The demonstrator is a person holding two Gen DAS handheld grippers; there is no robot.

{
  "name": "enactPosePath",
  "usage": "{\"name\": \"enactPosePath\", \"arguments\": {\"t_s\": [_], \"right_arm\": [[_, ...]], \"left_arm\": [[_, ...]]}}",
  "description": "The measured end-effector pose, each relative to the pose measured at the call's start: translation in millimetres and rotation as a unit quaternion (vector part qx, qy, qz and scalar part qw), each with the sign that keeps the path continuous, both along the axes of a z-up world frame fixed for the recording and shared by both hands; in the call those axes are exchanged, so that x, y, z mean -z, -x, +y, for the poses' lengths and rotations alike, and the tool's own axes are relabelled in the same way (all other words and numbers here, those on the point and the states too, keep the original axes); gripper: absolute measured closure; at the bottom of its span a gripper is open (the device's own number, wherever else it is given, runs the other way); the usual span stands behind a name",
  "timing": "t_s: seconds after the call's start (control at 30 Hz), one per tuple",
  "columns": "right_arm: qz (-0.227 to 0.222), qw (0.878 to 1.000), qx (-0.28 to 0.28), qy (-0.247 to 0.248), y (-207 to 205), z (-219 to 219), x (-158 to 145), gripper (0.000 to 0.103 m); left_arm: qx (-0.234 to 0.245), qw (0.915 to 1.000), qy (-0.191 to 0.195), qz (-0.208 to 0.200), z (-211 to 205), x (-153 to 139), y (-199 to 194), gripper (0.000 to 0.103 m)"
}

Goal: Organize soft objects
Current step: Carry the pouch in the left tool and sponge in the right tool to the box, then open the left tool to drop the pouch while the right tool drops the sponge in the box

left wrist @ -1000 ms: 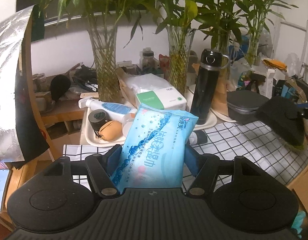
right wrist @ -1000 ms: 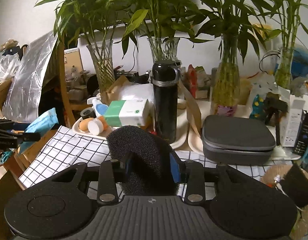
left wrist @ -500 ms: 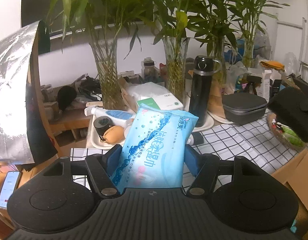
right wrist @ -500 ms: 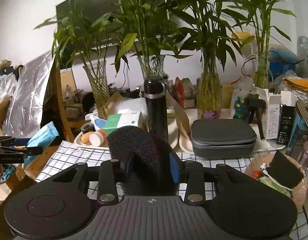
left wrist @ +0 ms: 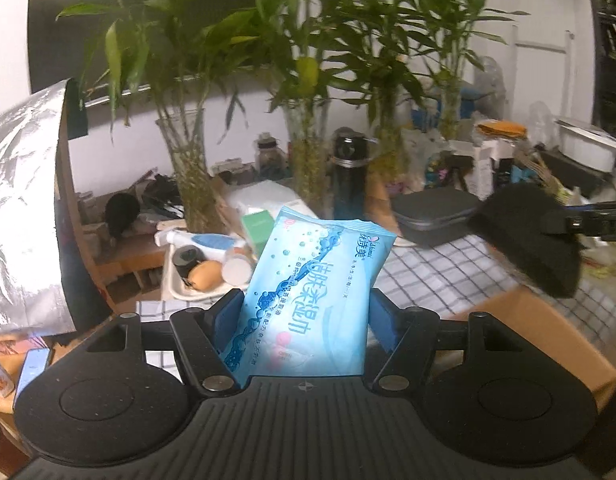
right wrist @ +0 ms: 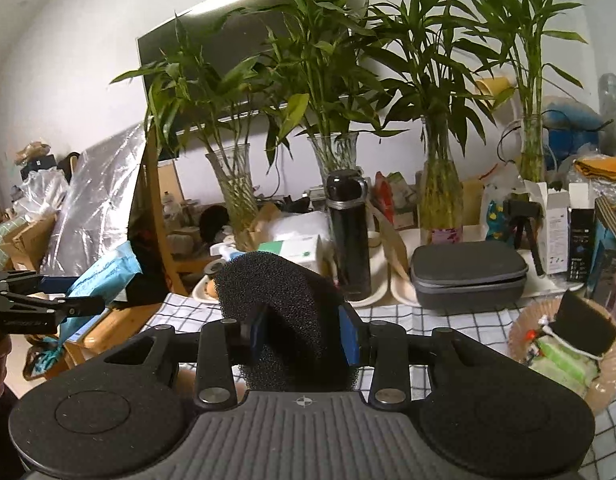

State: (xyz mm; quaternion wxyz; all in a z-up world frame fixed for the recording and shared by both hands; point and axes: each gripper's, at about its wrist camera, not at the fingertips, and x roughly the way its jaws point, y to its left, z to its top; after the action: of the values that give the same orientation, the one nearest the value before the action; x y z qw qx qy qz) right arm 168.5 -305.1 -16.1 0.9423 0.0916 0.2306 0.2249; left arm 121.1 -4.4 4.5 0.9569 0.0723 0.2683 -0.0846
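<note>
My left gripper (left wrist: 304, 312) is shut on a blue wet-wipes pack (left wrist: 311, 292) and holds it upright, above the left end of the checked tablecloth (left wrist: 447, 264). My right gripper (right wrist: 304, 332) is shut on a black foam sponge (right wrist: 284, 304), which bulges between the blue pads. The sponge also shows at the right of the left wrist view (left wrist: 527, 244), and the pack at the left of the right wrist view (right wrist: 104, 276). A round basket (right wrist: 603, 392) at the right holds another black sponge (right wrist: 587, 328) and soft green items.
Glass vases of bamboo (right wrist: 236, 196), a black flask (right wrist: 347, 232), a grey zip case (right wrist: 467, 276) and a white tray of small items (left wrist: 180, 284) crowd the back of the table. A silver reflector (left wrist: 24, 216) stands left. A cardboard box (left wrist: 547, 332) is at front.
Both grippers have risen and pulled back from the table, each with its object still held. The table's items look smaller and lower; the basket has come into the right wrist view.
</note>
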Motion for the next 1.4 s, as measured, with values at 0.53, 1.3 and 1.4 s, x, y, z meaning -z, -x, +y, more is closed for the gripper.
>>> {"name": "enactPosePath", "arguments": {"t_s": [0.53, 1.3, 1.4], "right_arm": [[0.002, 1.000, -0.018, -0.018, 35, 2, 3, 0.062], [0.025, 0.998, -0.046, -0.042, 61, 9, 11, 0.062], [0.041, 0.996, -0.072, -0.039, 62, 17, 14, 0.058]], "left_arm": [[-0.044, 0.9836, 0.103, 0.142, -2, 15, 11, 0.035], [-0.023, 0.9884, 0.109, 0.103, 20, 24, 54, 0.022], [-0.021, 0.9885, 0.106, 0.106, 21, 26, 54, 0.022]]}}
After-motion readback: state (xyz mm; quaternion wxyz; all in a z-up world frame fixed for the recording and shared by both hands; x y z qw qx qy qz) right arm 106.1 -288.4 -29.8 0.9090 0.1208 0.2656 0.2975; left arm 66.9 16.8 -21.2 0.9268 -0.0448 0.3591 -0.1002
